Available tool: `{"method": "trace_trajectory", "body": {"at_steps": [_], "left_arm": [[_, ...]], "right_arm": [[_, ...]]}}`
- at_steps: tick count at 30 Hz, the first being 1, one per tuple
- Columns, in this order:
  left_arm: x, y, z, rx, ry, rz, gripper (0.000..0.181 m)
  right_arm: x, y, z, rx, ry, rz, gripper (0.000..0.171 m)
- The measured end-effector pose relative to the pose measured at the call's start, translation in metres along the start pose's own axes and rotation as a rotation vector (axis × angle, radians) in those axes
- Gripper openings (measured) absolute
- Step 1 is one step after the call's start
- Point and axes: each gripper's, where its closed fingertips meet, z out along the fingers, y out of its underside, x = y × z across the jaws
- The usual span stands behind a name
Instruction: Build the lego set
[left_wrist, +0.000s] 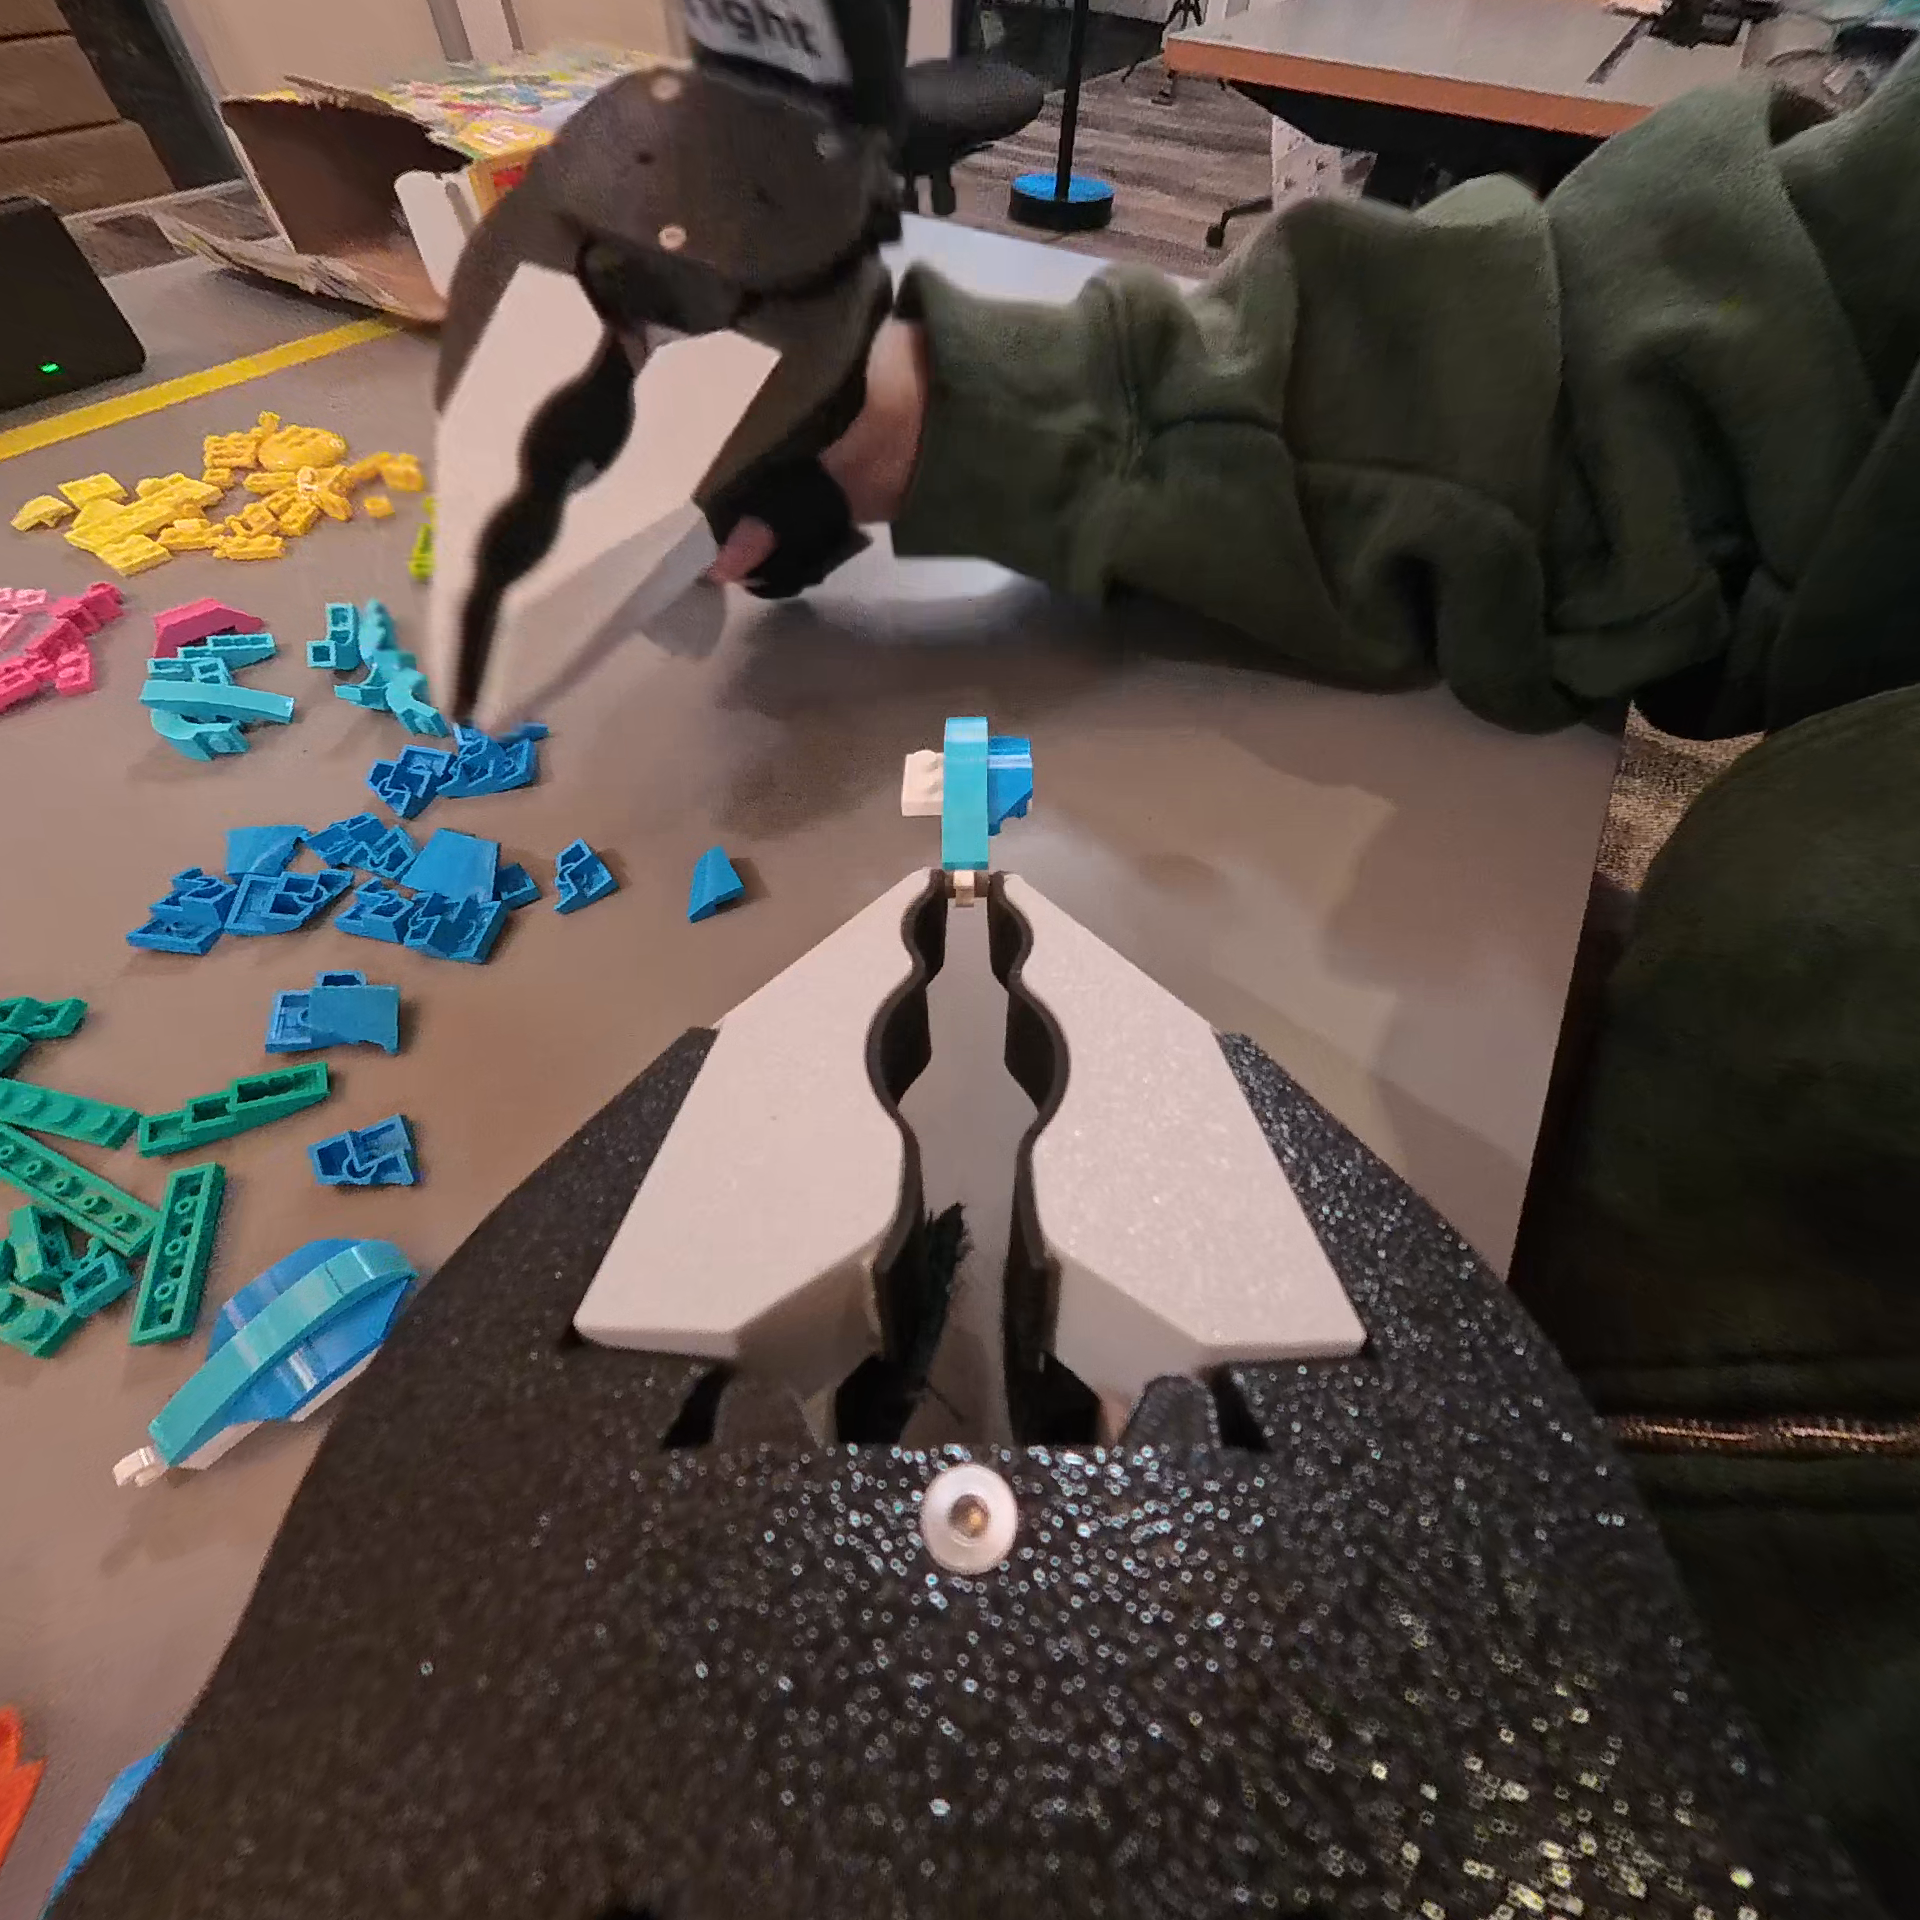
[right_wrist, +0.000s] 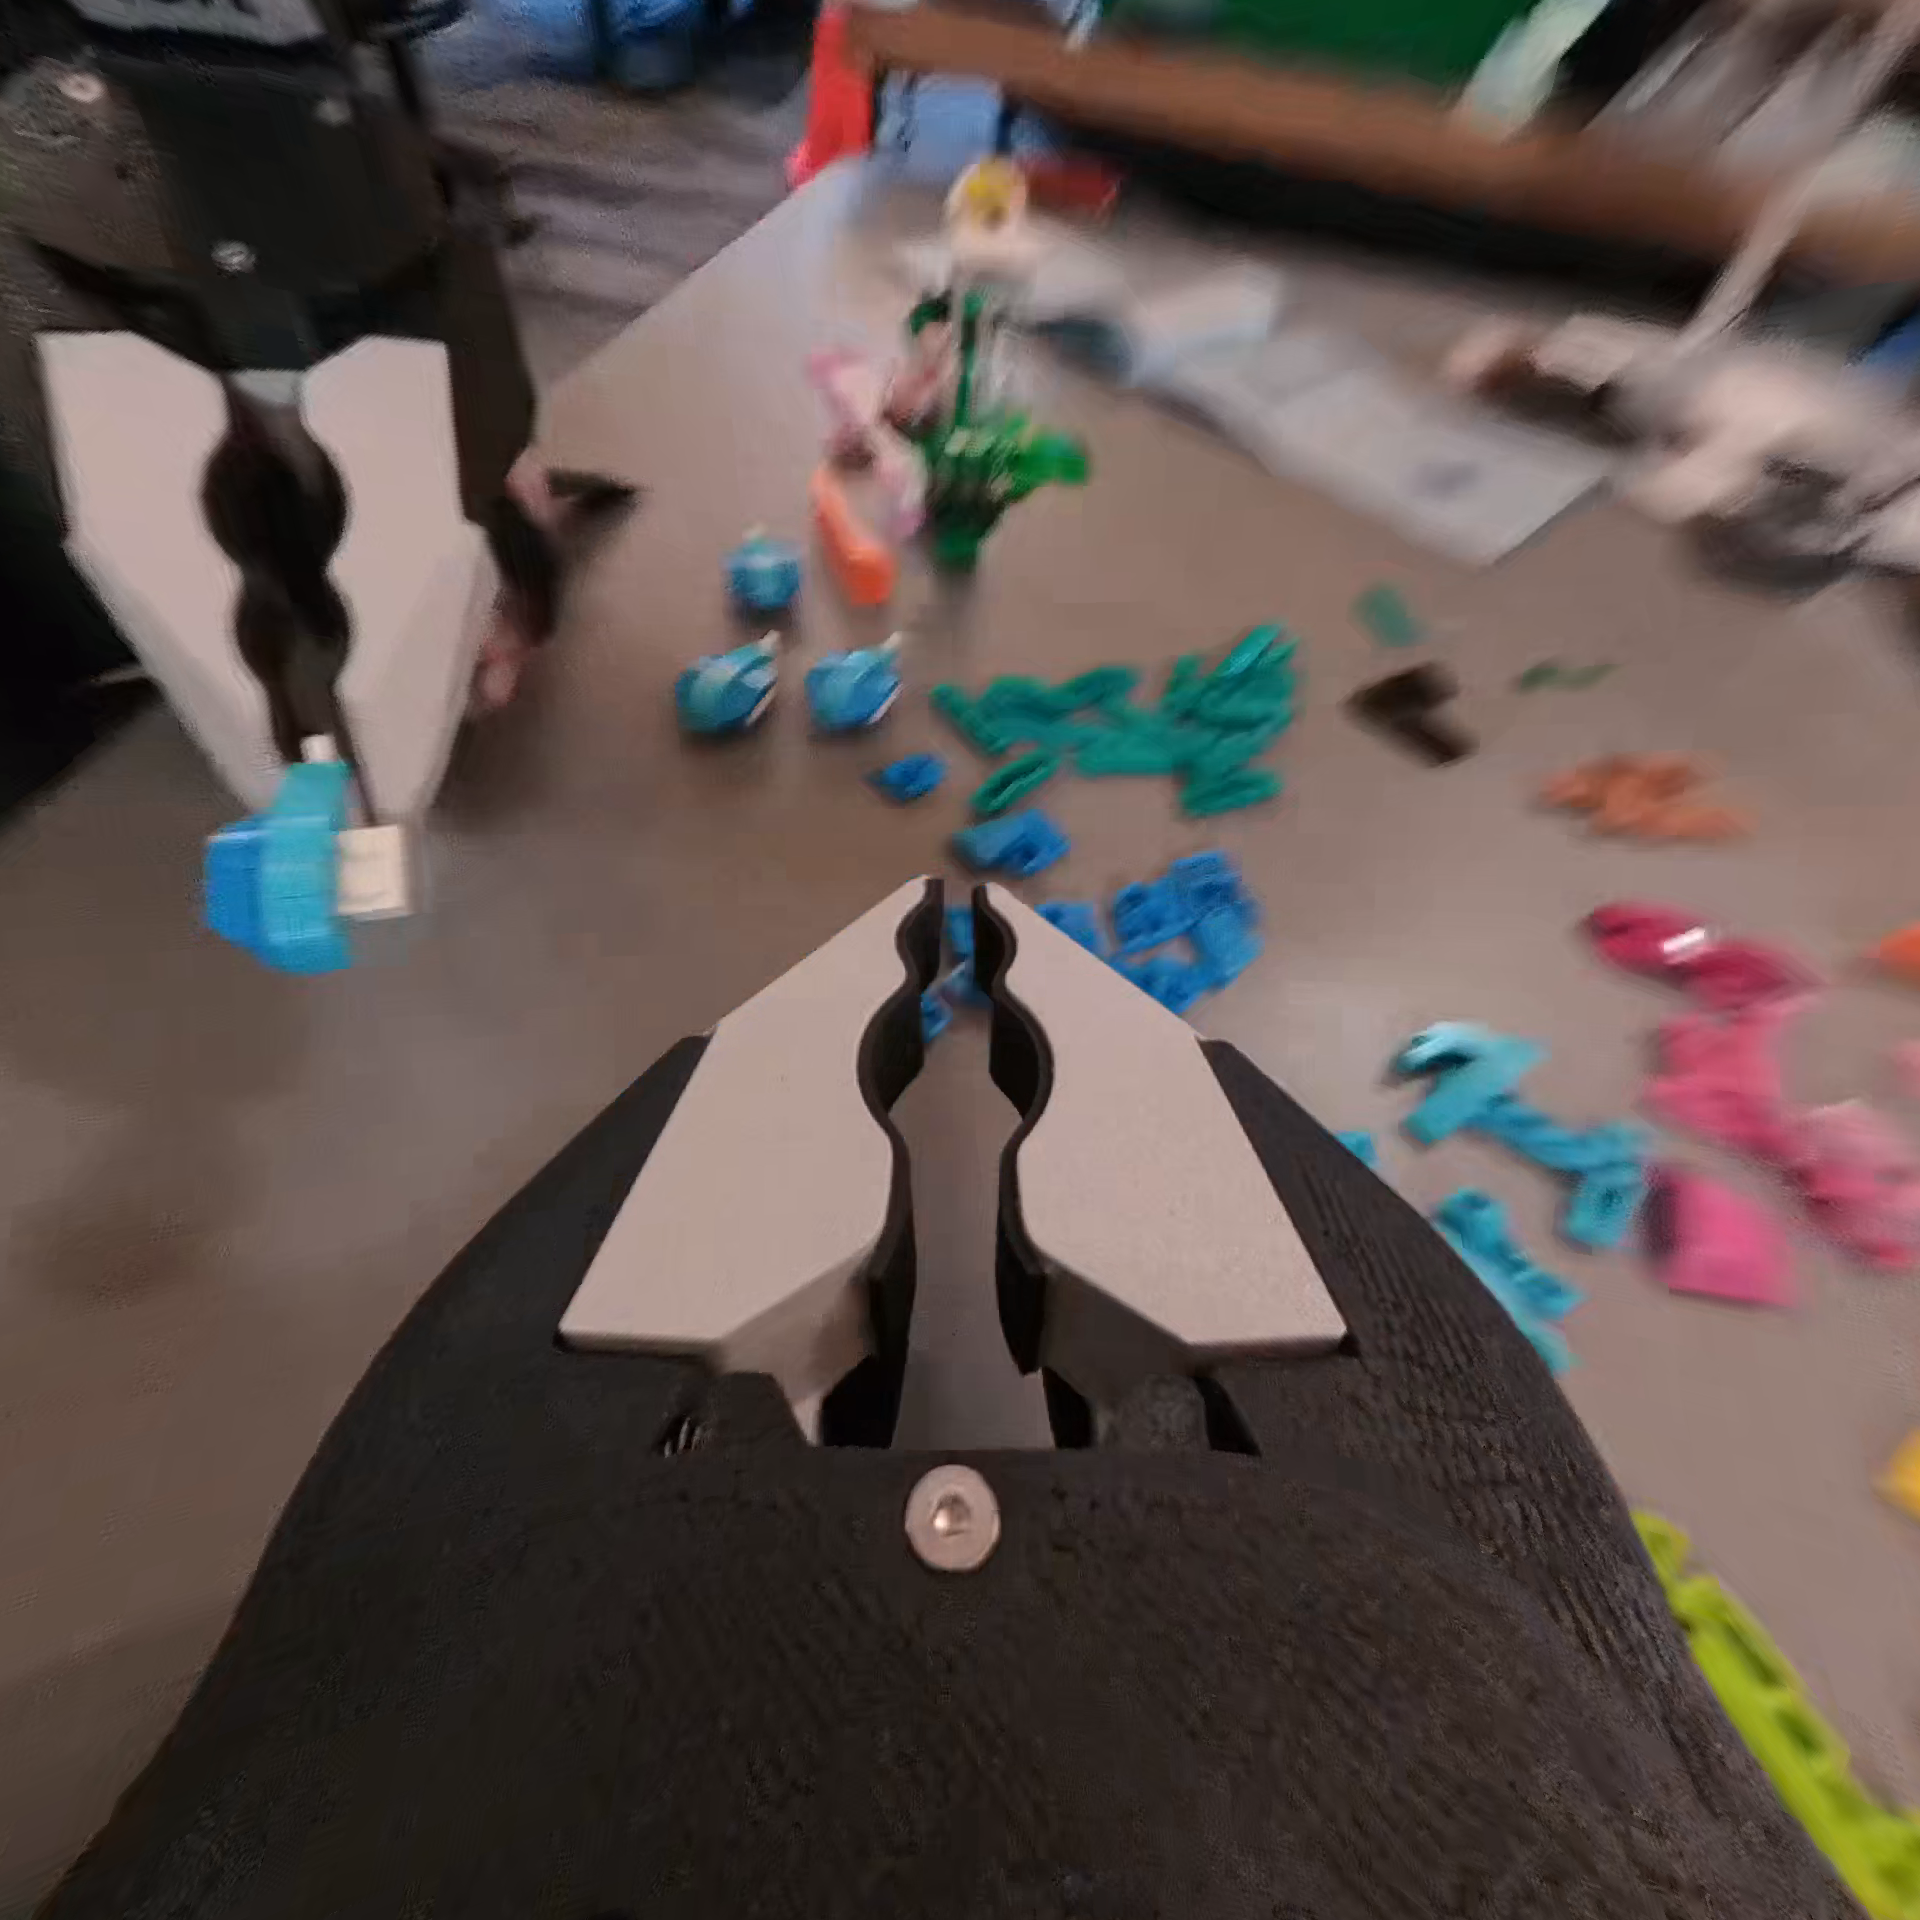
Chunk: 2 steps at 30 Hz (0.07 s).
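Jaws of the left gripper (left_wrist: 968, 881) clamp a small blue-and-white lego assembly (left_wrist: 971, 795); the right gripper (right_wrist: 958, 891), jaws slightly apart, hovers over dark-blue bricks (right_wrist: 1174, 935).

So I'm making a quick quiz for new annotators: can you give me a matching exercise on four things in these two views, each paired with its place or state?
Things:
1. left tongs
2. right tongs
3. yellow bricks
4. green flower model

Places or states:
A. standing upright far back on the table
B. lowered over the blue bricks, nothing gripped
C. shut on the small blue and white assembly
D. loose pile near the yellow tape line

Pairs: 1-C, 2-B, 3-D, 4-A
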Motion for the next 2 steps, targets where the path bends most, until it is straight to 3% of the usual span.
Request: {"method": "trace_trajectory", "body": {"at_steps": [2], "left_arm": [[0.0006,0.001,0.0007,-0.009,0.002,0.003,0.005]], "right_arm": [[-0.0062,0.0183,0.0009,-0.114,-0.059,0.072,0.005]]}}
